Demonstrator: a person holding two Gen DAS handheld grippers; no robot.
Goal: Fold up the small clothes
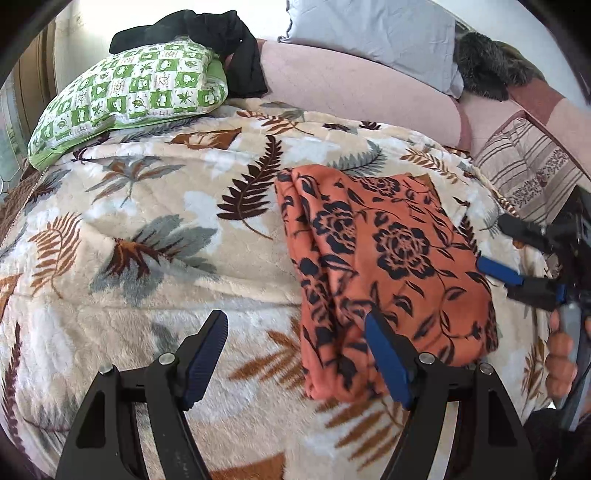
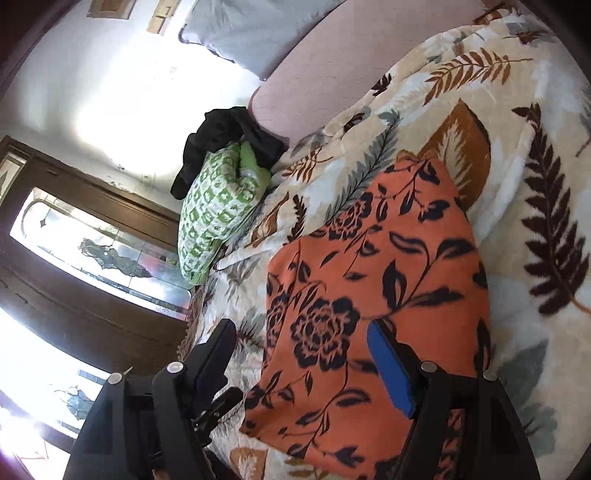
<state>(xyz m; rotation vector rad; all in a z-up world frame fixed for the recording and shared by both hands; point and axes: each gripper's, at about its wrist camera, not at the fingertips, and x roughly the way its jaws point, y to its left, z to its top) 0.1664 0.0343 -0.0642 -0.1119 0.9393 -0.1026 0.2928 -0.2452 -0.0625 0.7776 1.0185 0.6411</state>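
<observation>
The orange floral garment (image 1: 388,266) is seen lying folded into a compact stack on the bed's leaf-print blanket (image 1: 147,229), right of centre; folding appears largely done; left gripper (image 1: 295,358) and right gripper (image 2: 299,365) are both spread, grasping nothing; a black garment (image 1: 207,33) on the far green pillow (image 1: 129,96) seems left unfolded.

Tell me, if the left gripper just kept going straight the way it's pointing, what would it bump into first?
Probably the leaf-print blanket: the open left gripper points at it, with the orange floral garment just off to its right side. Depth is hard to judge.
</observation>
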